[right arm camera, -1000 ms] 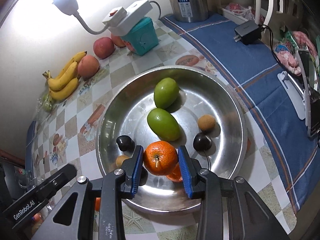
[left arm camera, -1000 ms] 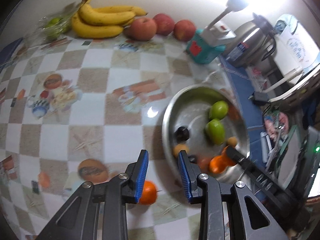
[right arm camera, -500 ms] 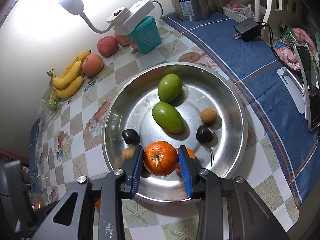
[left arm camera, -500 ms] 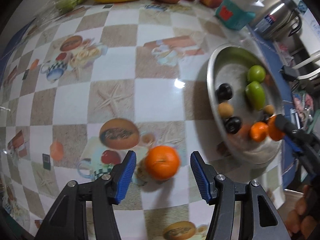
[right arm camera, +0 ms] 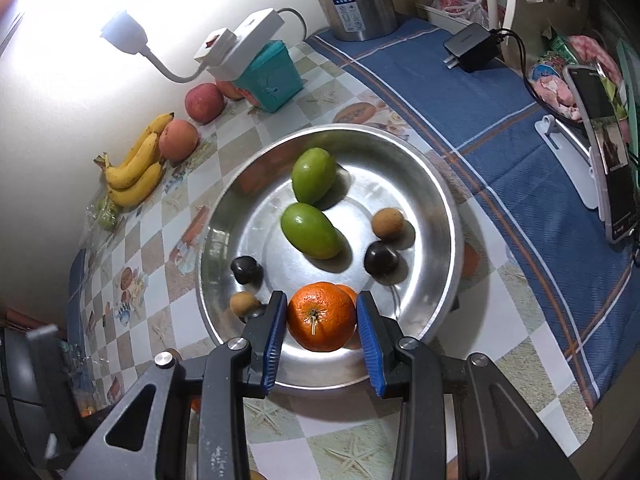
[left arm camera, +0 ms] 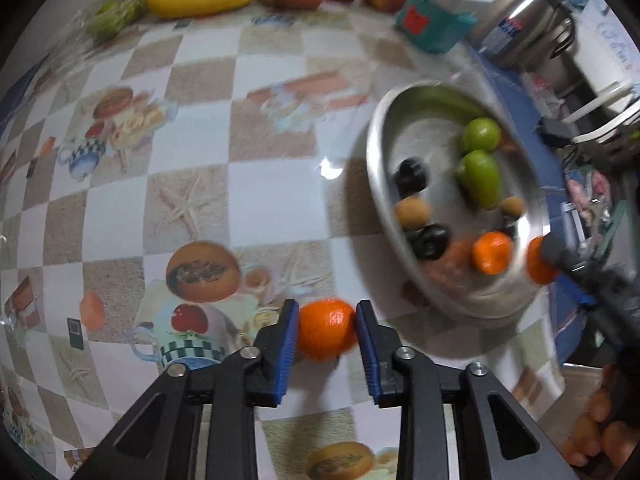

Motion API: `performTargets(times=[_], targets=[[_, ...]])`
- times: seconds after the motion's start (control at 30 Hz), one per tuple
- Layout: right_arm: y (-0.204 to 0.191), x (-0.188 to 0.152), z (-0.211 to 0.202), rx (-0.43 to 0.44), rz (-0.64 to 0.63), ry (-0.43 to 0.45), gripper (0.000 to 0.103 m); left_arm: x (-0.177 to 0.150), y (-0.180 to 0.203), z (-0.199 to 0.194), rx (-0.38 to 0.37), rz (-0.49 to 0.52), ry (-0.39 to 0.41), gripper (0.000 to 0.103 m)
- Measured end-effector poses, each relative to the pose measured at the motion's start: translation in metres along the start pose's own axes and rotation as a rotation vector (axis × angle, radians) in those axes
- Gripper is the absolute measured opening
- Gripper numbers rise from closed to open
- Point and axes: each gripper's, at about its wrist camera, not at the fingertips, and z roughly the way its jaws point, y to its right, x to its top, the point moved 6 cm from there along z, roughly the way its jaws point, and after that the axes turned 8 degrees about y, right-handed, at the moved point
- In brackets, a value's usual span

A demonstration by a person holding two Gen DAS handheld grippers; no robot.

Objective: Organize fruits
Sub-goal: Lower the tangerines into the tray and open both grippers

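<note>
The steel bowl (right arm camera: 448,216) is the landmark. It holds two green fruits (right arm camera: 310,230) side by side near its middle, two dark round fruits (right arm camera: 381,260) and two small brown ones (right arm camera: 387,222) around them, and a small orange (left arm camera: 491,252) near its front rim.

The right gripper (right arm camera: 322,320) is clamped on a larger orange (right arm camera: 321,316) over that front rim, both blue pads pressed to its sides. The small orange sits directly behind it and only its top edge shows there.

Outside the bowl, on the checked tablecloth (left arm camera: 260,184) beside its left rim, the left gripper (left arm camera: 327,334) is closed on a third orange (left arm camera: 326,334), the pads touching both sides.

Half a second ago the left gripper's jaws stood wide apart around that orange with gaps on both sides; now they have shut on it. A second ago they were narrow and the orange lay half hidden behind the left finger. The right gripper has kept the same grip on its orange throughout, and the bowl's contents have not shifted.

The left wrist view is motion-blurred, so the bowl's fruit looks smeared there. Whether the third orange rests on the cloth or is lifted cannot be told. Behind the bowl, bananas (right arm camera: 136,172) and peaches (right arm camera: 178,140) line the wall; in the left wrist view the bananas are cut off by the top edge.
</note>
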Motion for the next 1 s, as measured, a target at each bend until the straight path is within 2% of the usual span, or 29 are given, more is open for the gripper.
performTargets(times=[0.03,0.13,0.2,0.27,0.3,0.37,0.4,0.5,0.57,0.7,0.8,0.9,1.0], targets=[[0.003,-0.001,0.0,-0.007,0.001,-0.005,0.037,0.002,0.005,-0.007,-0.026,0.003,0.019,0.005],[0.012,-0.004,0.004,-0.031,0.008,-0.024,0.037,0.01,0.032,-0.02,-0.083,0.063,0.083,0.007],[0.016,-0.006,0.007,-0.04,0.009,-0.036,0.037,0.009,0.034,-0.015,-0.047,0.086,0.071,0.007],[0.019,-0.009,0.009,-0.038,0.011,-0.047,0.037,0.009,0.028,-0.011,0.005,0.097,0.07,0.012],[0.02,-0.009,0.01,-0.038,0.013,-0.05,0.037,0.014,0.024,-0.009,0.014,0.093,0.073,0.018],[0.022,-0.009,0.01,-0.036,0.02,-0.051,0.037,0.019,0.016,-0.011,0.036,0.077,0.104,0.051],[0.021,-0.009,0.009,-0.032,0.021,-0.05,0.037,0.02,0.015,-0.011,0.045,0.073,0.113,0.079],[0.018,-0.009,0.009,-0.019,0.013,-0.049,0.037,0.027,0.013,-0.003,0.055,0.092,0.132,0.08],[0.018,-0.009,0.009,-0.016,0.014,-0.049,0.037,0.026,0.01,0.004,0.083,0.104,0.119,0.08],[0.021,-0.008,0.009,-0.016,0.021,-0.051,0.037,0.031,0.002,0.019,0.089,0.113,0.113,0.079],[0.021,-0.009,0.01,-0.014,0.019,-0.054,0.037,0.036,-0.003,0.025,0.142,0.178,0.136,0.071],[0.02,-0.009,0.012,-0.01,0.017,-0.059,0.037,0.037,0.0,0.031,0.107,0.208,0.121,0.069],[0.019,-0.008,0.013,-0.01,0.013,-0.06,0.037,0.039,0.003,0.032,0.111,0.245,0.119,0.069]])
